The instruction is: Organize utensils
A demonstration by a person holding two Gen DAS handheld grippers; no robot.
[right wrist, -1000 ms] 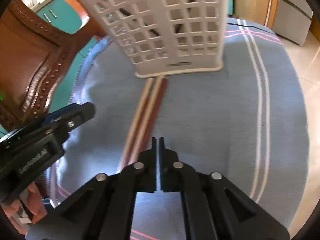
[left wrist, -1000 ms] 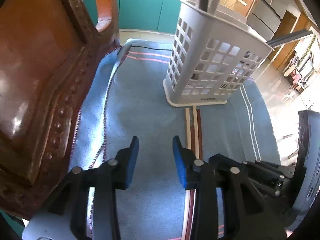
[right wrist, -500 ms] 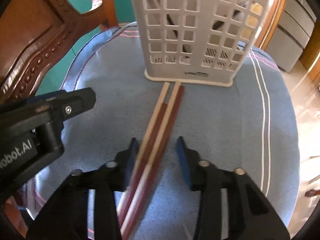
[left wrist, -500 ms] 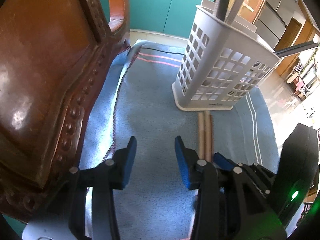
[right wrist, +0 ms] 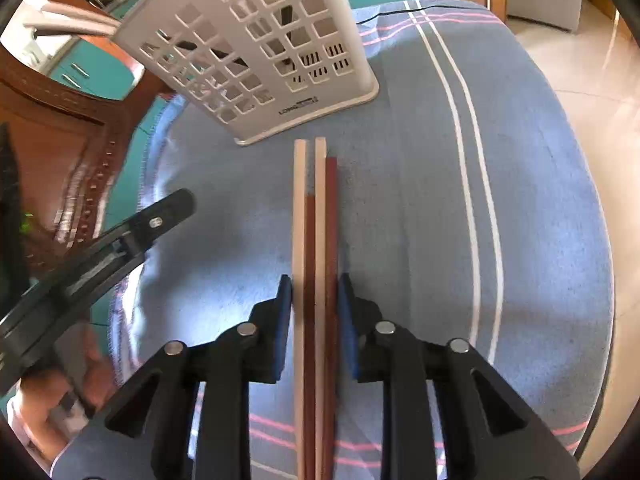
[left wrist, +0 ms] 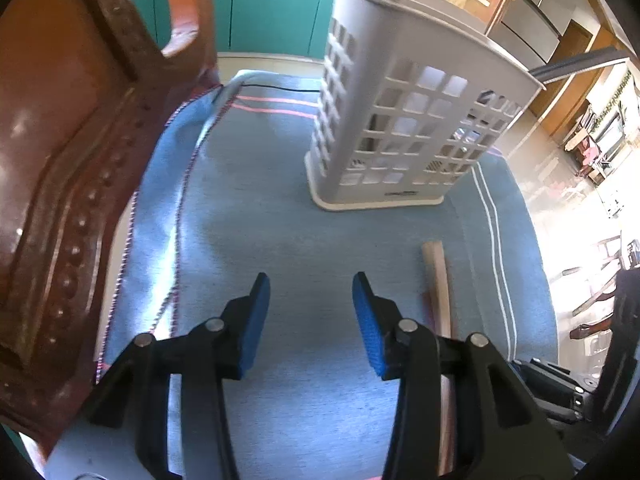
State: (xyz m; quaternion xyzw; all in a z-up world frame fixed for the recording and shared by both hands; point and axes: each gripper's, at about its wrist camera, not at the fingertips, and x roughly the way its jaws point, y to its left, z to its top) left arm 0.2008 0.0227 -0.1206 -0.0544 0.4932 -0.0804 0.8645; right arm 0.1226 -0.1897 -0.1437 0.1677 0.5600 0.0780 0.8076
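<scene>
Several chopsticks (right wrist: 316, 208), pale and dark red, lie side by side on the blue cloth, their far tips just short of the white slotted utensil basket (right wrist: 260, 40). My right gripper (right wrist: 315, 284) is closing on the bundle, and its blue pads touch the outer sticks on both sides. In the left wrist view the chopsticks (left wrist: 438, 280) lie to the right of my left gripper (left wrist: 312, 292). That gripper hovers over bare cloth, its jaws opening with nothing between them. The basket (left wrist: 400, 120) stands ahead with dark handles sticking up out of it.
A carved brown wooden chair (left wrist: 60, 160) crowds the left side. The blue striped cloth (left wrist: 260, 220) covers a round table whose edge drops to a tiled floor on the right. A hand (right wrist: 52, 392) holds the left tool at the lower left.
My right gripper went from shut over bare cloth to straddling the chopsticks, then narrowed onto them. The sticks now line up with its fingers. The left jaws widened a little.
</scene>
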